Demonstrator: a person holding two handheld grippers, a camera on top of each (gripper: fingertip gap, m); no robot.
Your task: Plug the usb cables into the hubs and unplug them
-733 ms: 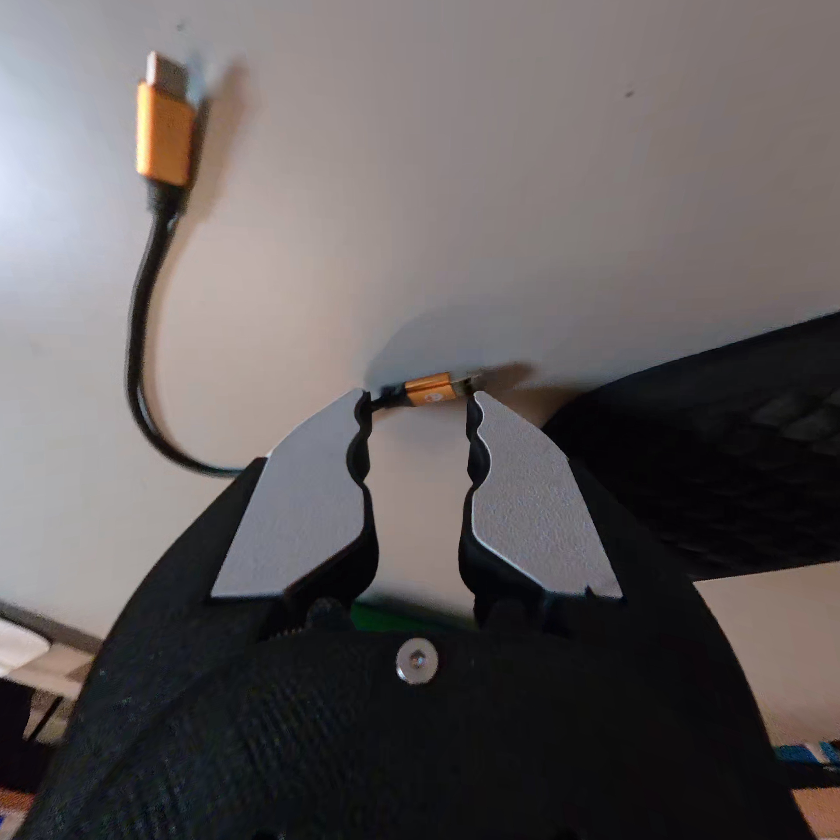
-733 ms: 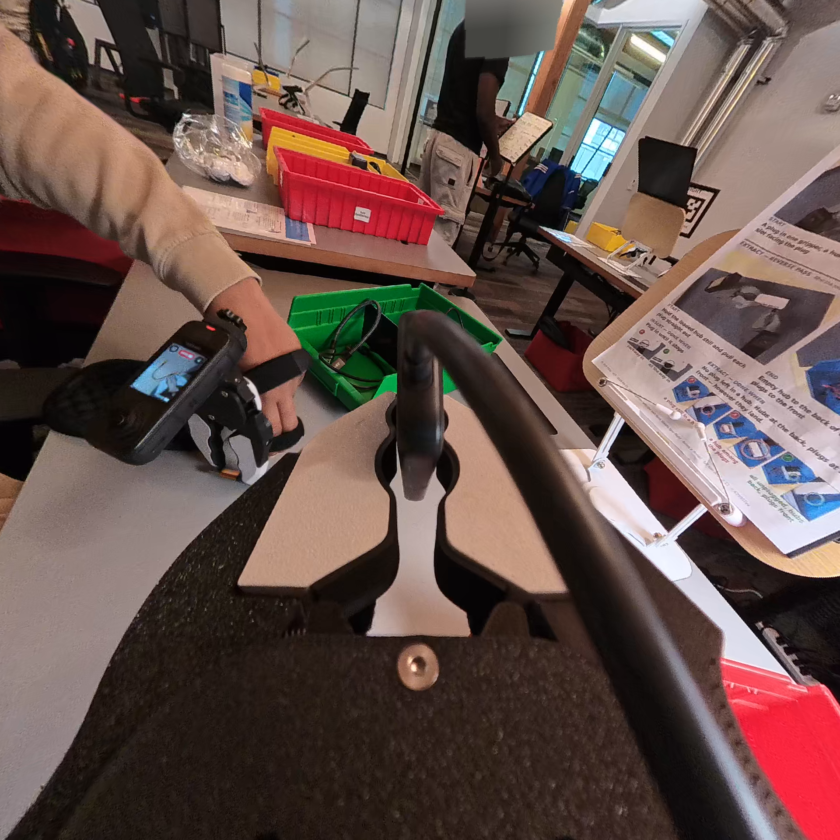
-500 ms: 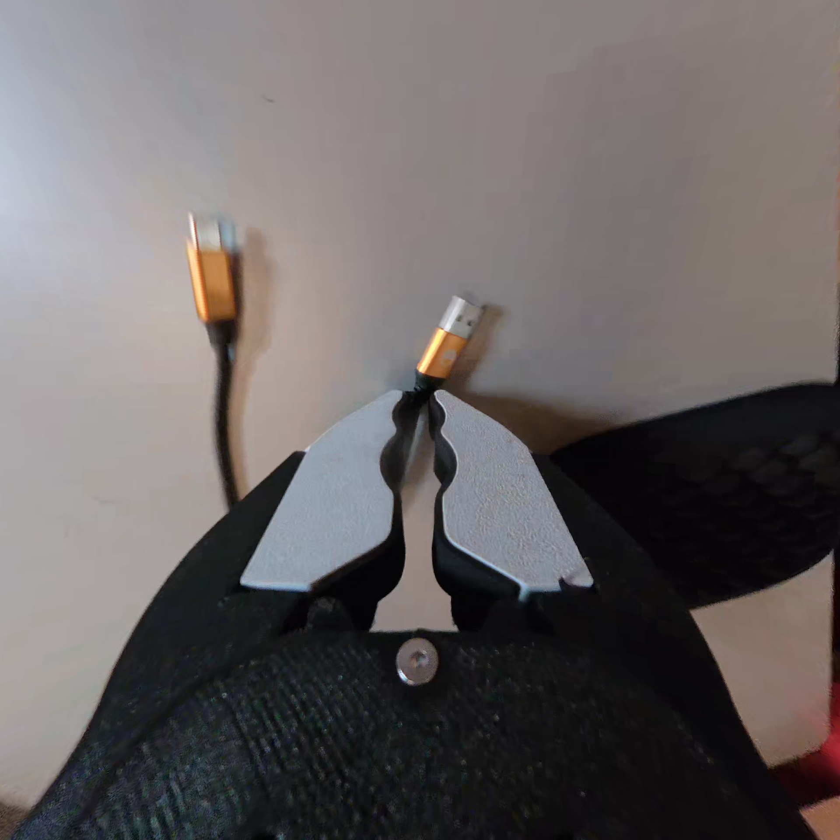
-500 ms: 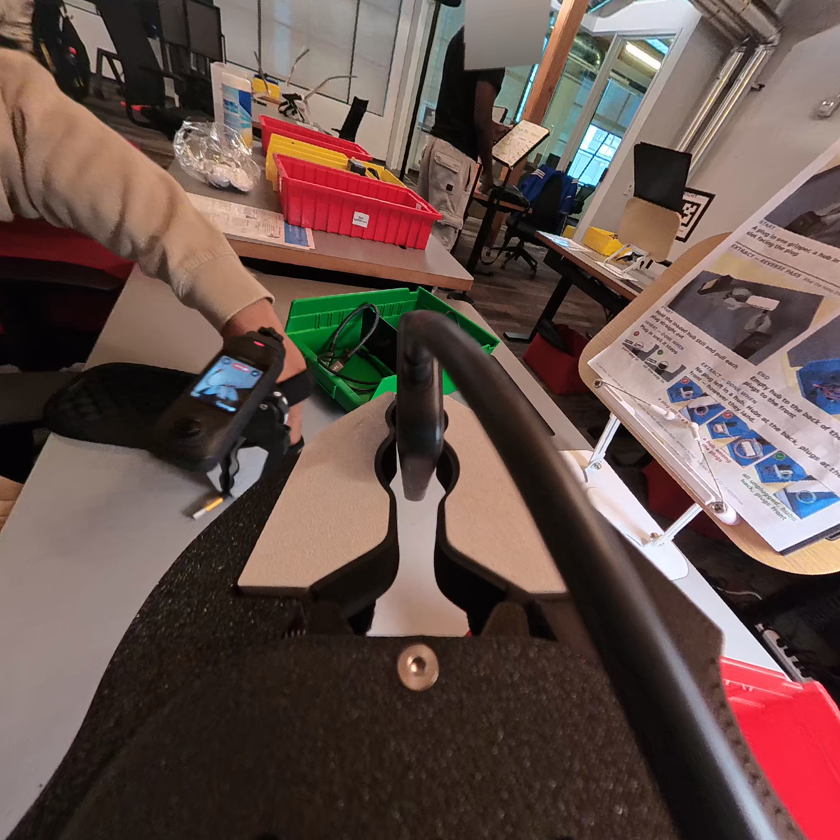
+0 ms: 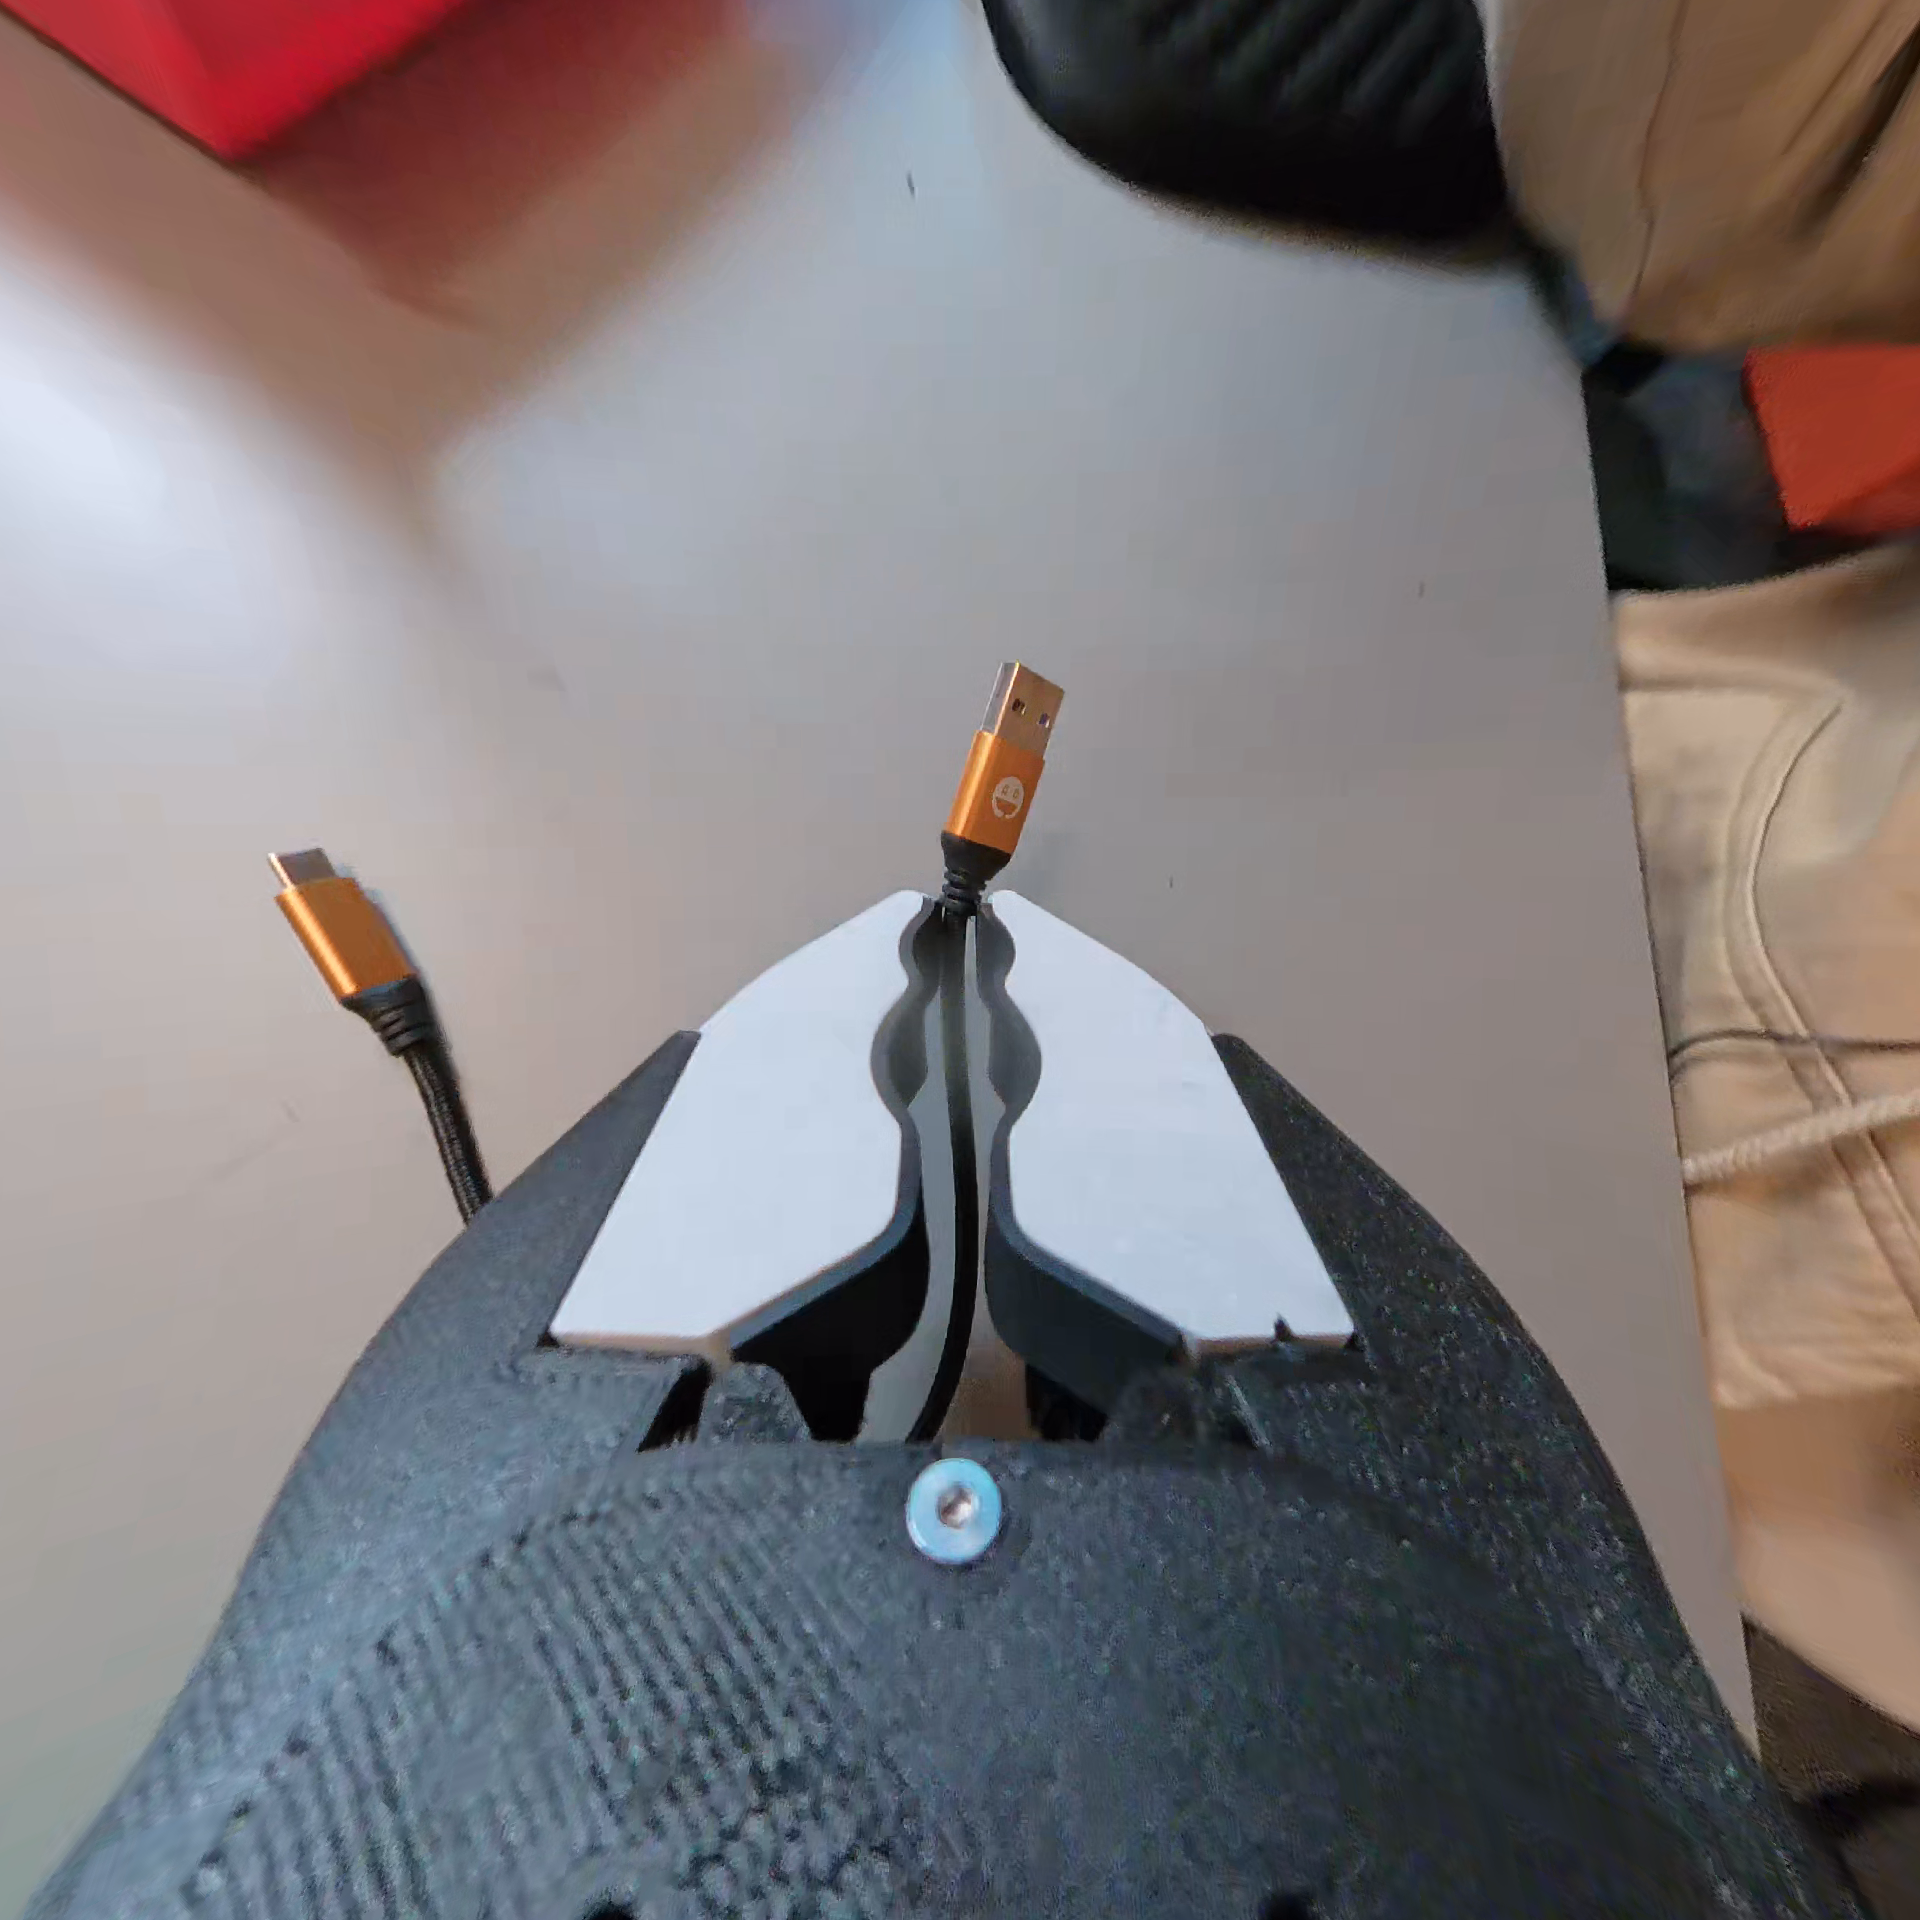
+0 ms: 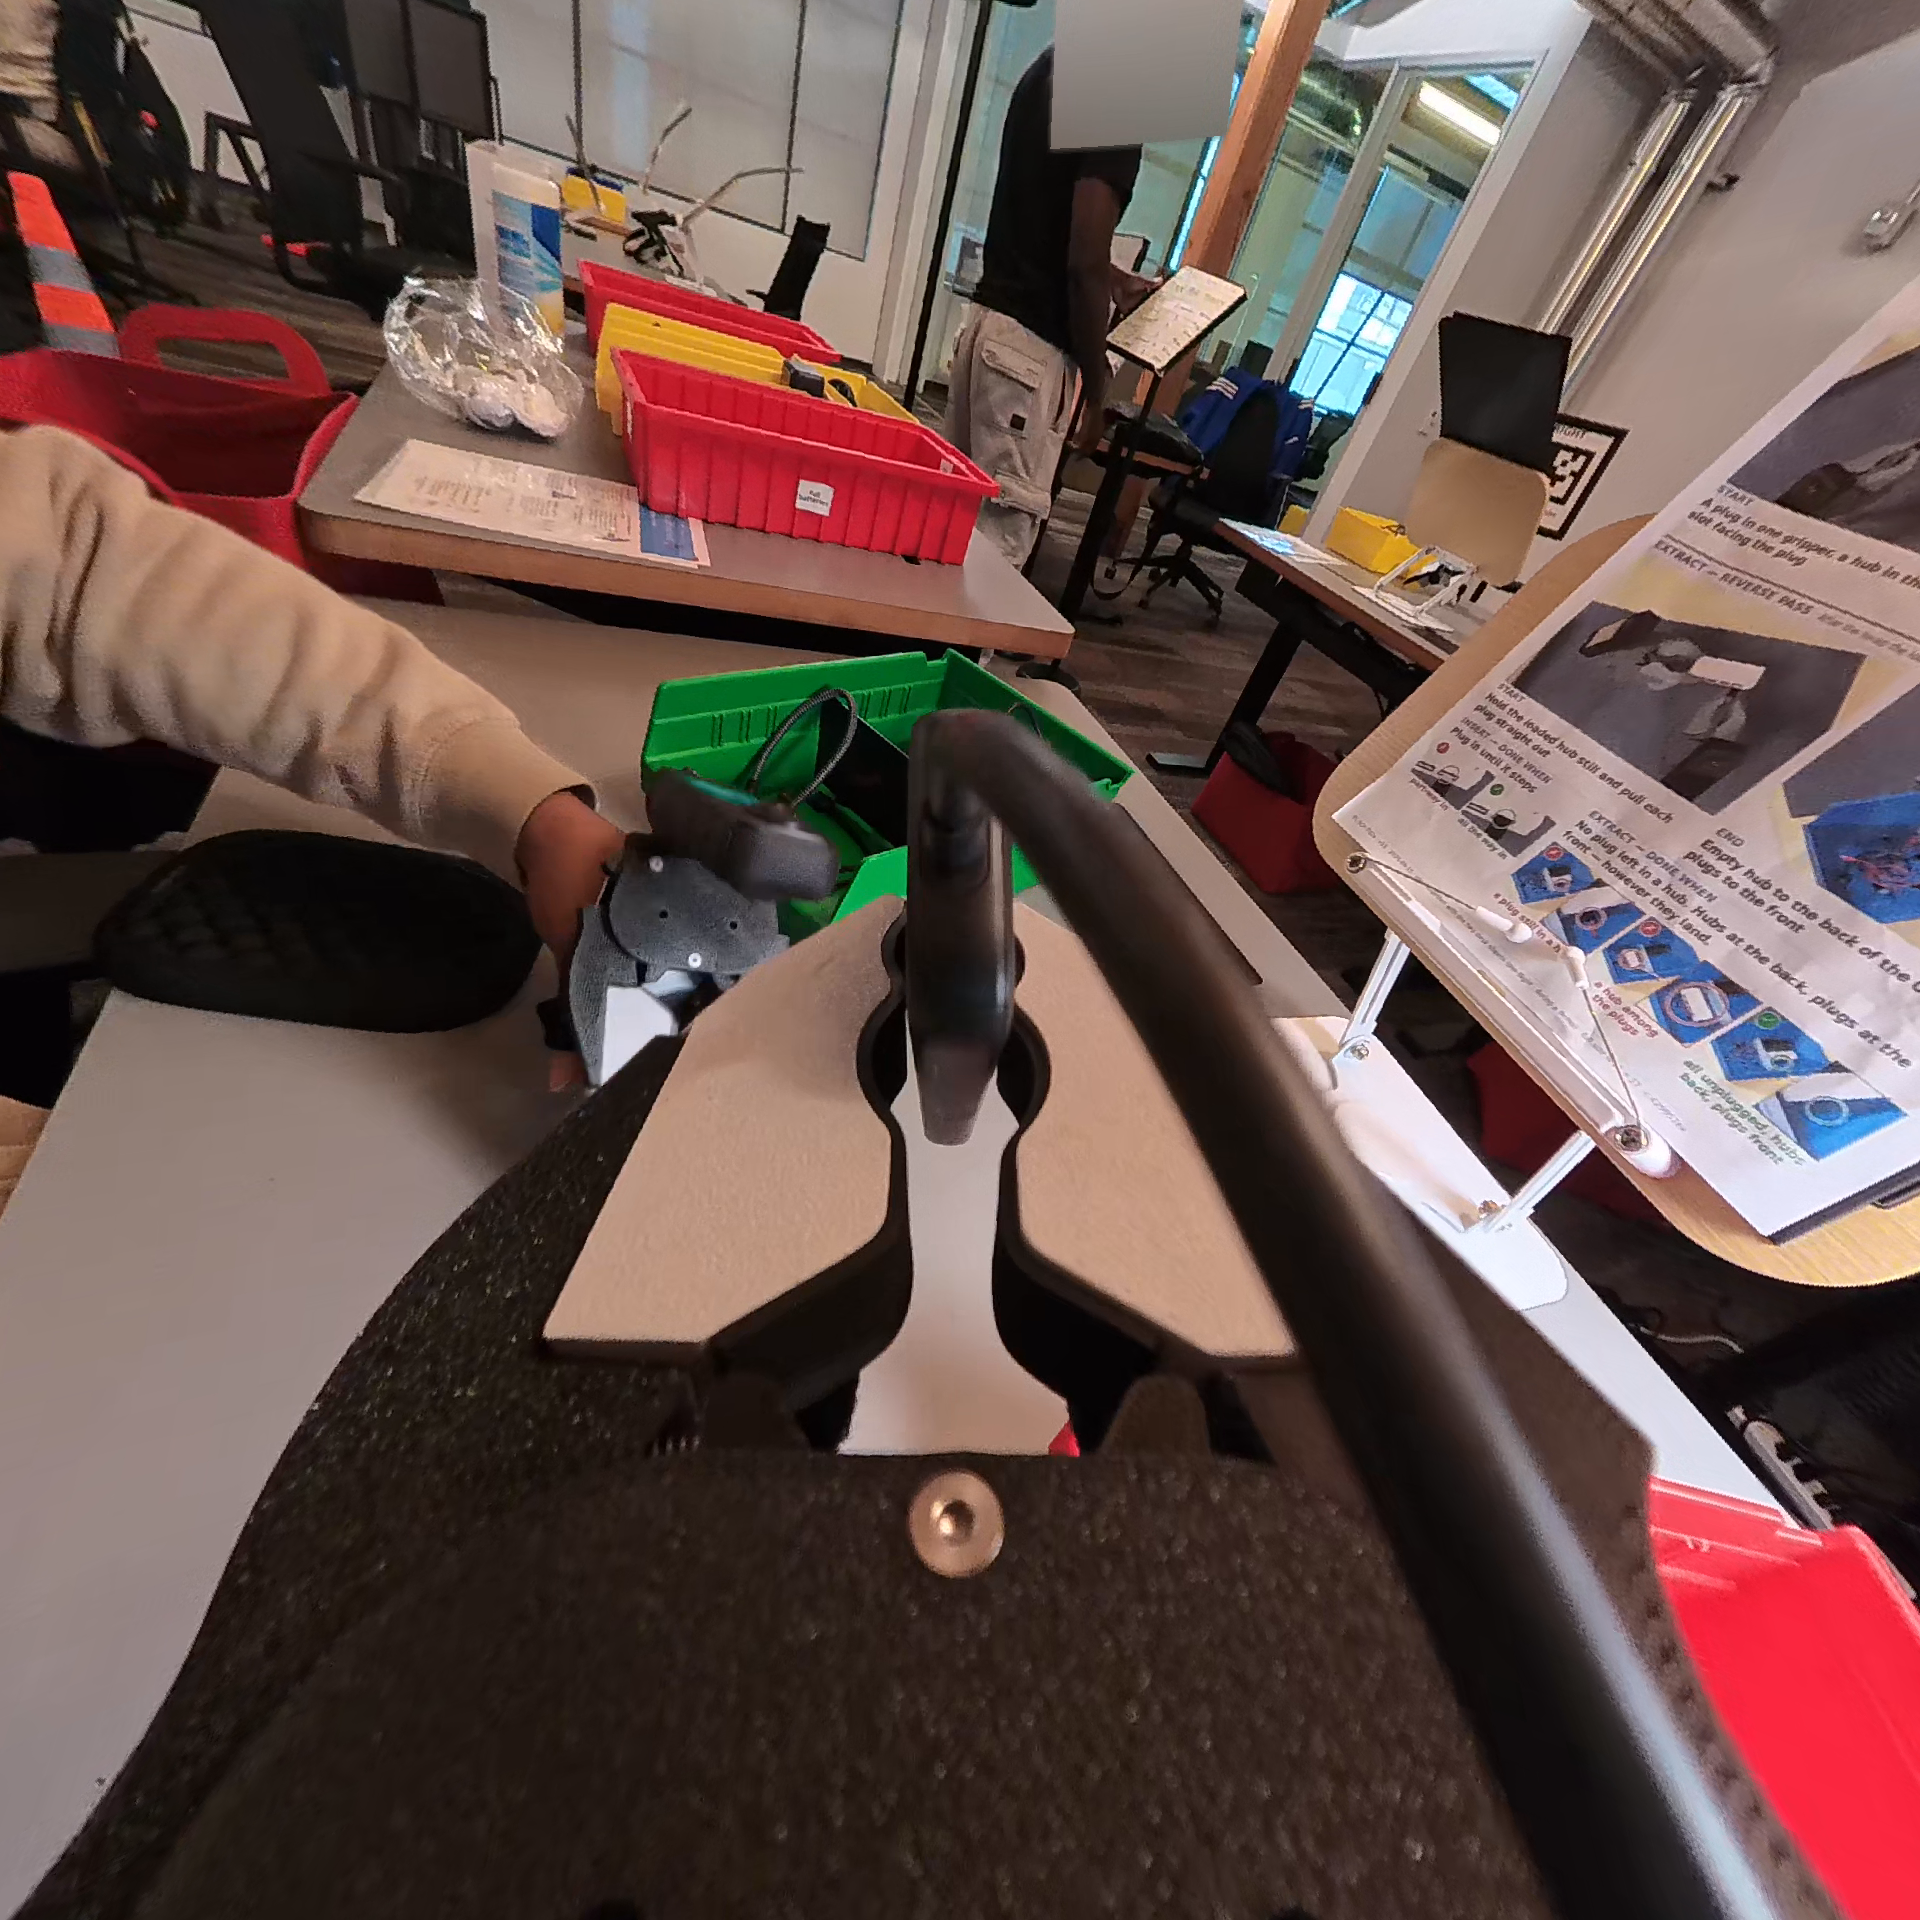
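While the left gripper (image 5: 961,902) is held above the grey table (image 5: 727,520), its two fingers are closed on a thin black braided cable (image 5: 954,1195), pinching it just behind the strain relief. Beyond the fingertips the orange-sleeved USB-A plug (image 5: 1000,769) stands clear of the table, pointing forward and tilted slightly to the right. The cable runs back down the channel between the fingers into the gripper body. Left of that gripper, the cable's other end shows: a smaller orange plug (image 5: 338,935) with a narrow metal tip, apart from the fingers, its braided lead passing behind the gripper housing. A red bin (image 5: 239,62) sits at the far left corner of that view, blurred. In the right wrist view, the right gripper (image 6: 951,940) is clamped around a dark, slim hub body (image 6: 956,997) seated in the rounded notch between its fingers; the hub's thick black lead (image 6: 1299,1195) arches up and back over the right finger. Whether any port on the hub is occupied cannot be determined. Farther off in the same view, a person's hand (image 6: 566,873) in a beige sleeve holds the left gripper near a green bin (image 6: 727,717) containing loose cables. An instruction sheet (image 6: 1714,831) stands on a wooden board at right.
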